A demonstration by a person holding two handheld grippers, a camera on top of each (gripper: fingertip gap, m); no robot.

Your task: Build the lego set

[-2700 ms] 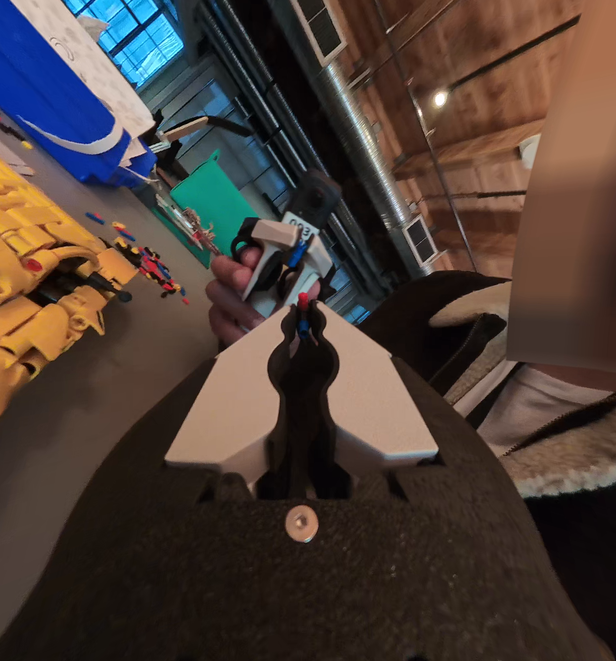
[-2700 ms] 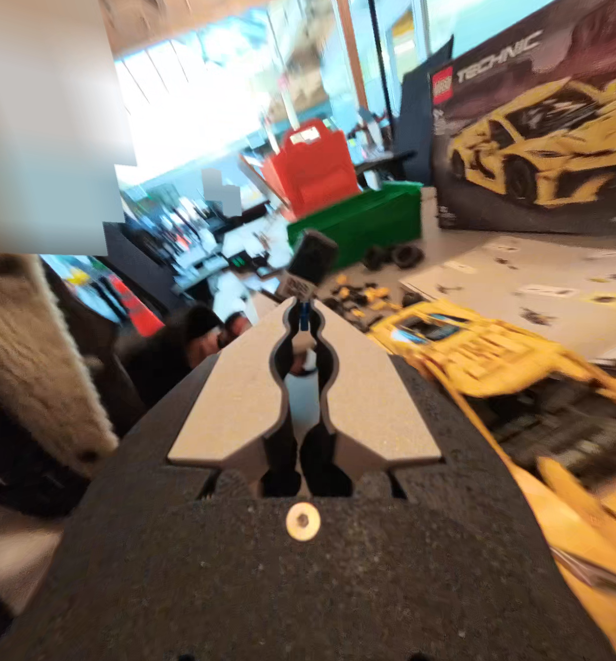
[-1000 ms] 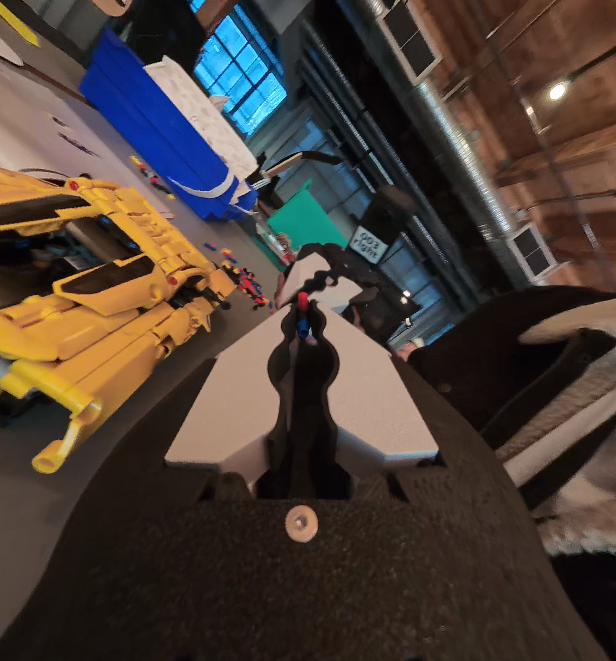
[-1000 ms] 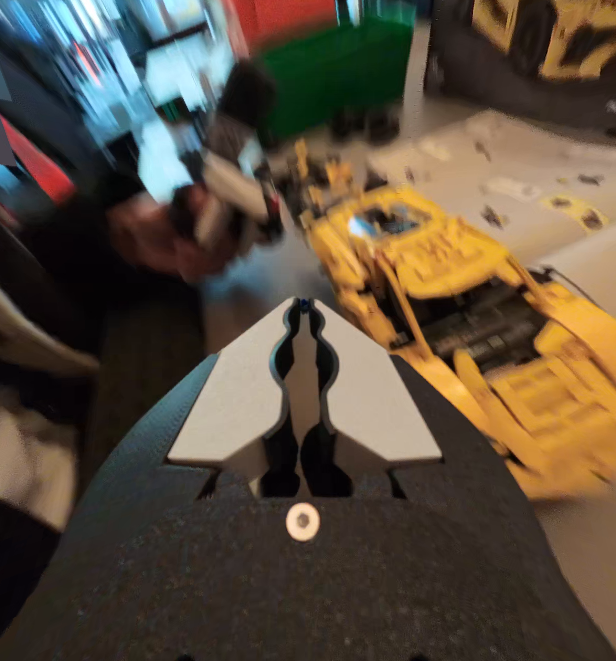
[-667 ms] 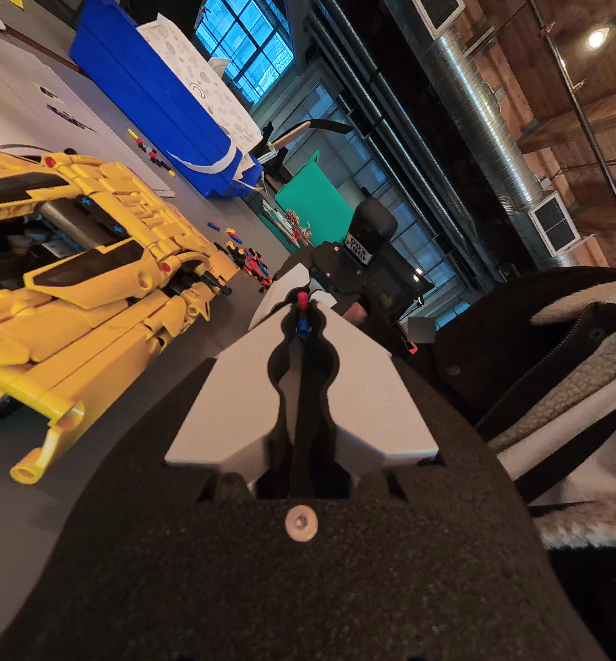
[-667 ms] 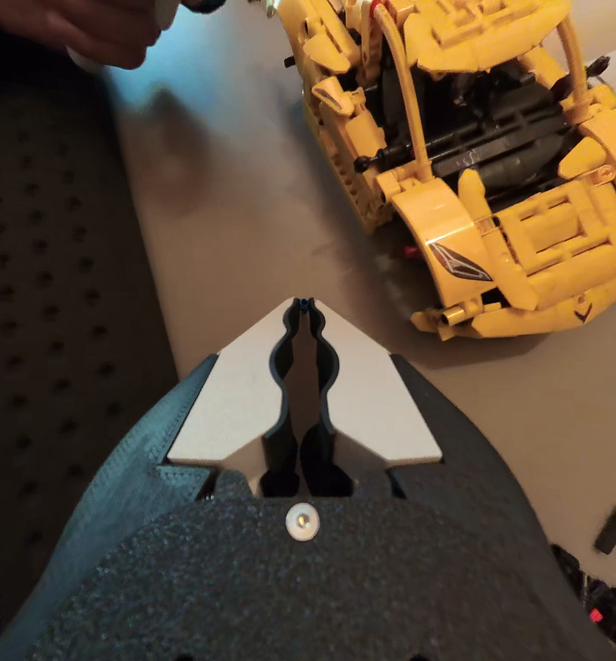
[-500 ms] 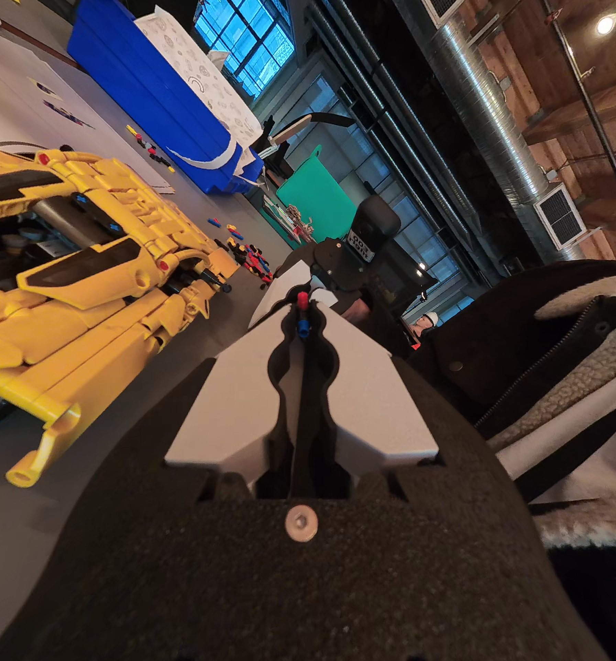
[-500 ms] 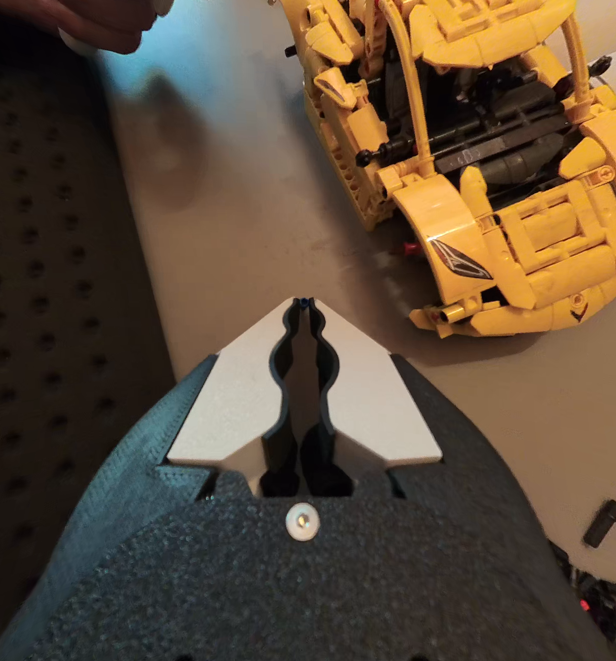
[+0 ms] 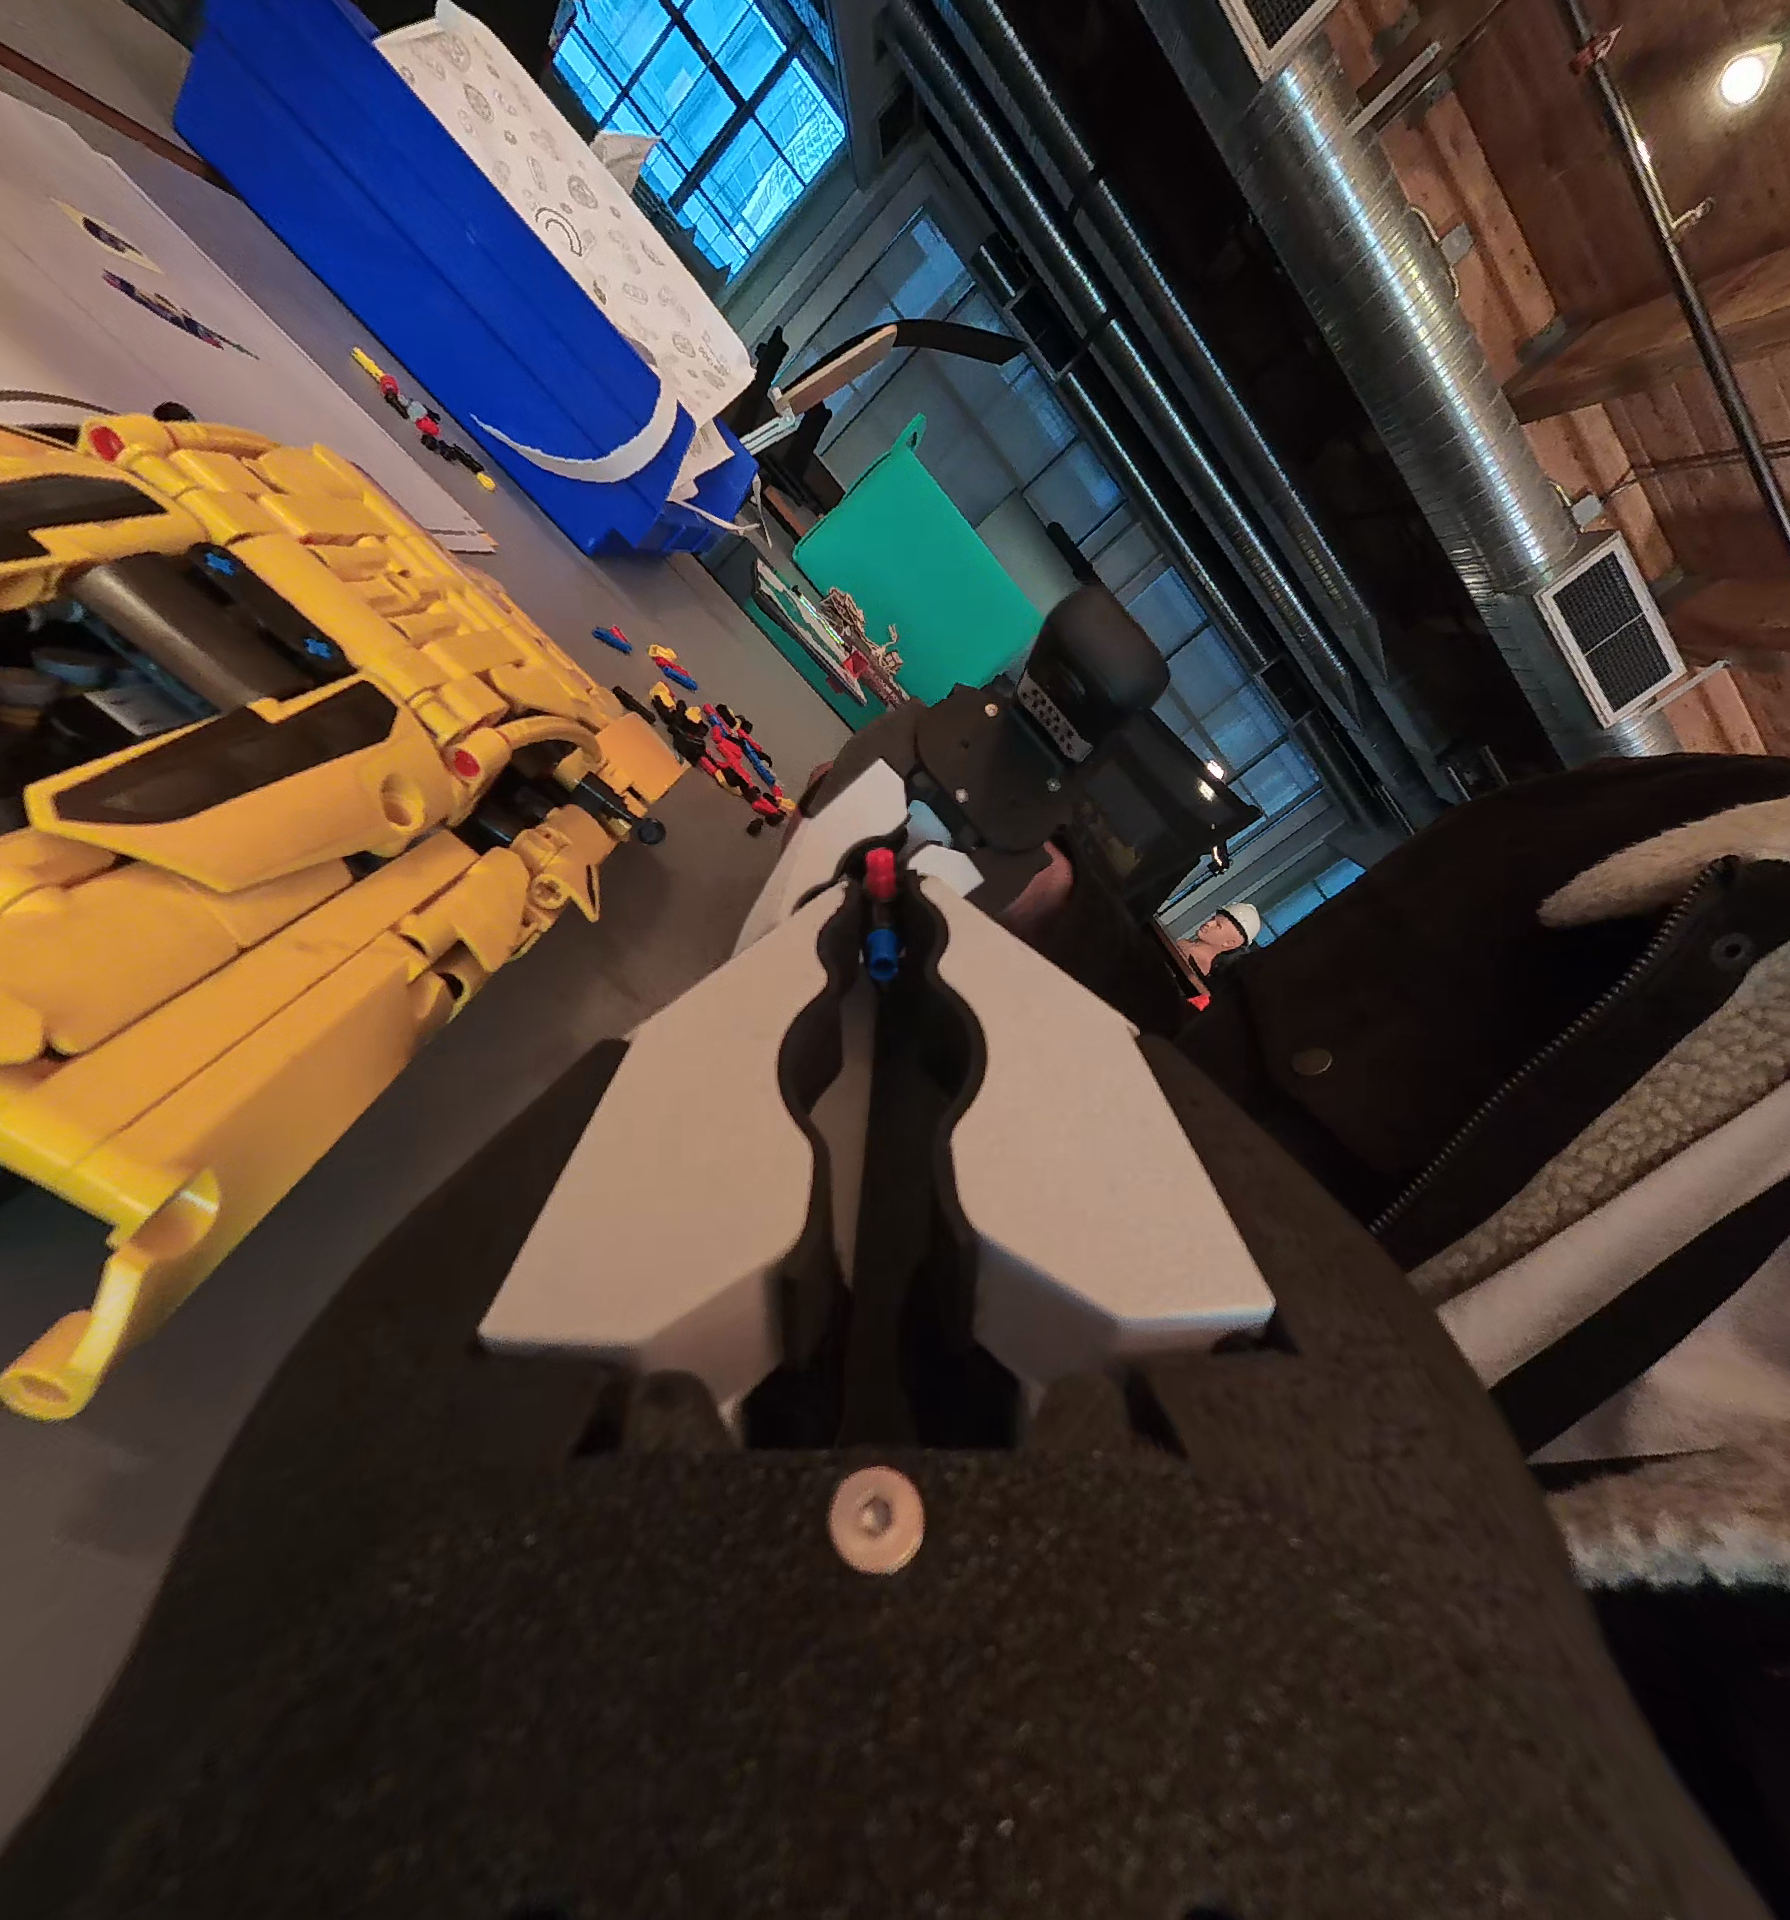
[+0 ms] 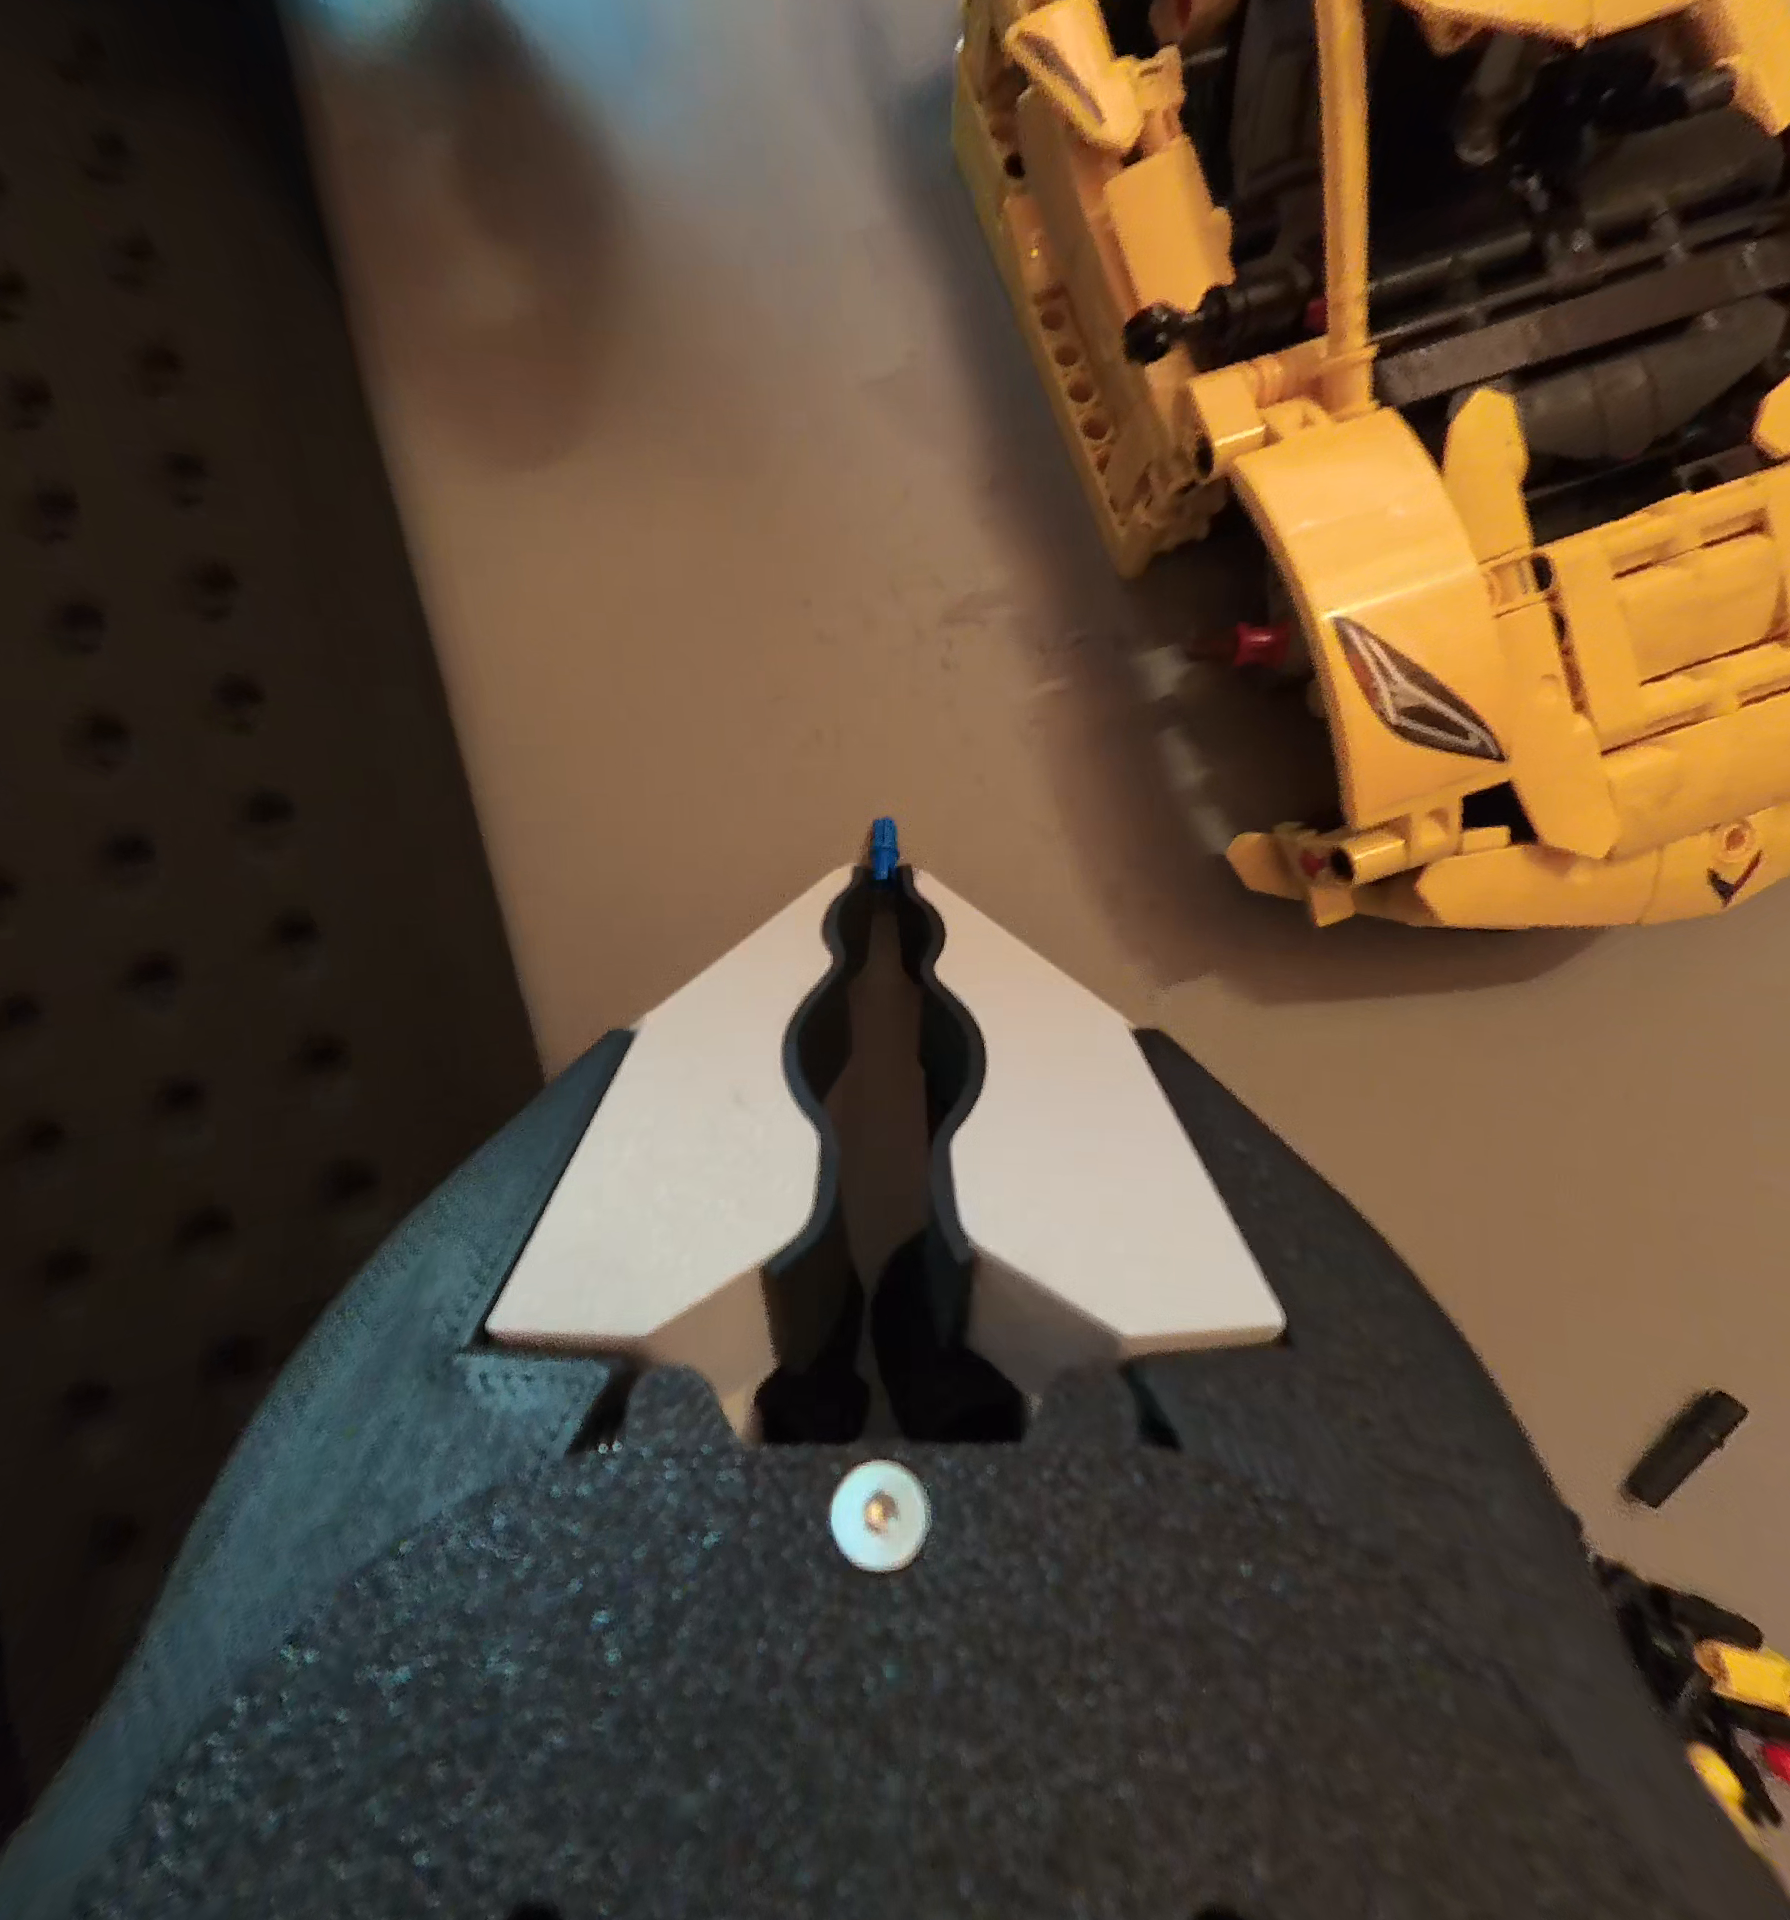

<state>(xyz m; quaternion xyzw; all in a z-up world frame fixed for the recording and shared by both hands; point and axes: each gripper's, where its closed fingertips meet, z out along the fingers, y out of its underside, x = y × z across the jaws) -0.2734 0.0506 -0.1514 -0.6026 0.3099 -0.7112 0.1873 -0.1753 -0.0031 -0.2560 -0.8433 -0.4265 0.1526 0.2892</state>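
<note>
Two small pins are pinched at fingertip ends: the left hand-held gripper [image 9: 878,909] is clamped on a red-and-blue pin [image 9: 878,902], the right hand-held gripper [image 10: 883,873] on a blue pin [image 10: 883,837] (only its tip shows). Either could twist or pop loose under an off-axis push. Farther off, the yellow Lego car [image 10: 1493,540] sits on the grey counter [image 10: 766,582], and could slide; loose pieces [image 9: 725,732] lie beyond.

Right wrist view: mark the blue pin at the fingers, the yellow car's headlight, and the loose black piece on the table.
blue pin [image 10: 883,837], right wrist view, its exposed tip.
headlight [image 10: 1416,698], right wrist view, centre of dark lens.
loose black piece [image 10: 1687,1447], right wrist view, mid-length.
</note>
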